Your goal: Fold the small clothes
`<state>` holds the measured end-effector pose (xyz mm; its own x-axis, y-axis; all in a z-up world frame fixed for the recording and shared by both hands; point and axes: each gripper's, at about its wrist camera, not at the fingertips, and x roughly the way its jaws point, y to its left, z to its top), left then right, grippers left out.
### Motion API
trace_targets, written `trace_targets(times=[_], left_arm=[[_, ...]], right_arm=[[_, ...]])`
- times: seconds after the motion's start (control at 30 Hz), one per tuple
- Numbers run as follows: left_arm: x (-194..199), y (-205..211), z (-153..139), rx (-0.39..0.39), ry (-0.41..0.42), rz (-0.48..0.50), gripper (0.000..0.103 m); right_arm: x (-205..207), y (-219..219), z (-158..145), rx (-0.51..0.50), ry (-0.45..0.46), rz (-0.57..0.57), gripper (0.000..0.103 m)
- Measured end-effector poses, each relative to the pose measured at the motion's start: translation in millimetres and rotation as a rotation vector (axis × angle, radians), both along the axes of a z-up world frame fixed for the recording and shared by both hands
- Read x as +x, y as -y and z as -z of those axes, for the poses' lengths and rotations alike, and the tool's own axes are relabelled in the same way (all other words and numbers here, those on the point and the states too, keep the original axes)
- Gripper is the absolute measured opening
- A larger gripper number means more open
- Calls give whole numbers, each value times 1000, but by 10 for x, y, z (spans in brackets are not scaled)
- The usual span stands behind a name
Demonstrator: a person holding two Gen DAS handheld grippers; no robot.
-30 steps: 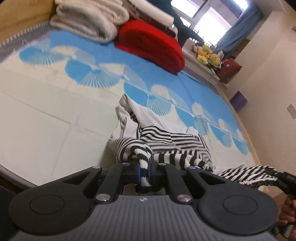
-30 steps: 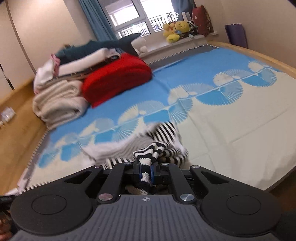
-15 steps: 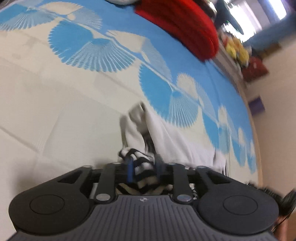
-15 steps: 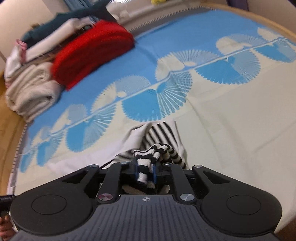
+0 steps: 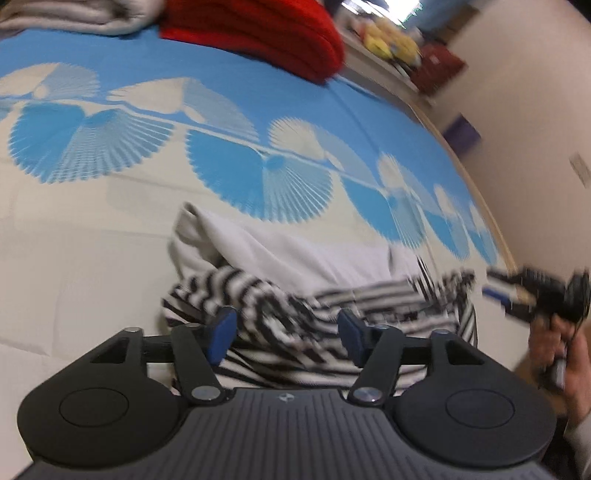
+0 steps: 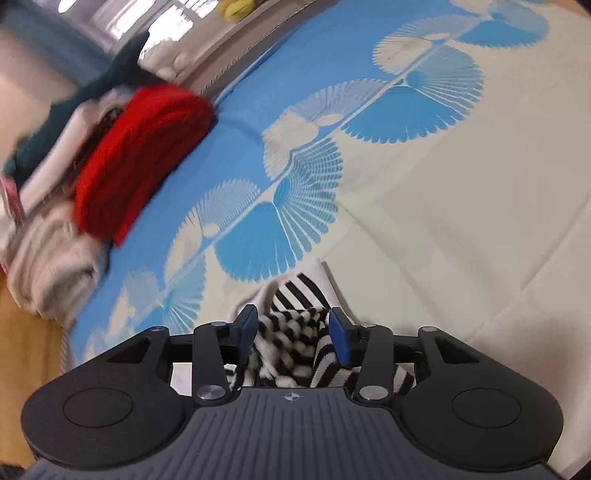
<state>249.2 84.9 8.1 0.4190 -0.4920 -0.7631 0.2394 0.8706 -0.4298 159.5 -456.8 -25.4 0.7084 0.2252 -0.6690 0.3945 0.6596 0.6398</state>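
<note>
A small black-and-white striped garment with a white part (image 5: 295, 251) lies bunched on the blue and cream bedspread (image 5: 74, 229). My left gripper (image 5: 286, 328) is open, its blue pads spread over the striped cloth (image 5: 280, 306) without clamping it. My right gripper (image 6: 293, 332) is open too, with the striped cuff (image 6: 291, 332) lying loose between the pads. The right gripper also shows at the right edge of the left wrist view (image 5: 495, 288), in a hand.
A red folded knit (image 5: 258, 33) and folded beige blankets (image 6: 48, 258) are stacked at the far side of the bed. Plush toys (image 5: 388, 37) sit on the window sill. The wooden bed edge (image 5: 480, 192) runs along the right, by the wall.
Both grippers were shut on the striped cloth and lowered it toward the bed. Both have now opened and let the cloth go onto the bedspread.
</note>
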Motion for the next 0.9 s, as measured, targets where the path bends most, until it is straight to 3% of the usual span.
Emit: trace_targets(times=[0.07,0.13,0.27,0.4,0.57,0.63,0.67,0.7,0.77,0.9], left_arm=[[-56,121,12,50,10,68,74],[-102,243,60,113,10,125,75],[-124,433,193,219,15,179,75],[-48,558,359,259,32,171,75],[112,729,557,347,44,126,74],[172,787,564,358,72,118,62],[211,809,564,368,81,113,42],[252,826,568,374,81,109,14],[362,794,562,349,76,78,6],[543,557,291,236,191,-102,5]], right_arm=[[-3,-82,-56,-21,26,-68,45],[4,-265,-95,-39,47,-206,45],[14,-707,-41,-132,6,-452,52],[63,-1112,114,-237,-67,-610,53],[156,-1434,259,-304,-106,-693,53],[189,-1489,254,-338,-91,-690,48],[206,-1497,252,-349,-86,-679,35],[238,-1491,255,-351,-85,-667,20],[322,-1449,232,-337,-65,-632,6],[408,-1343,18,-326,90,-513,3]])
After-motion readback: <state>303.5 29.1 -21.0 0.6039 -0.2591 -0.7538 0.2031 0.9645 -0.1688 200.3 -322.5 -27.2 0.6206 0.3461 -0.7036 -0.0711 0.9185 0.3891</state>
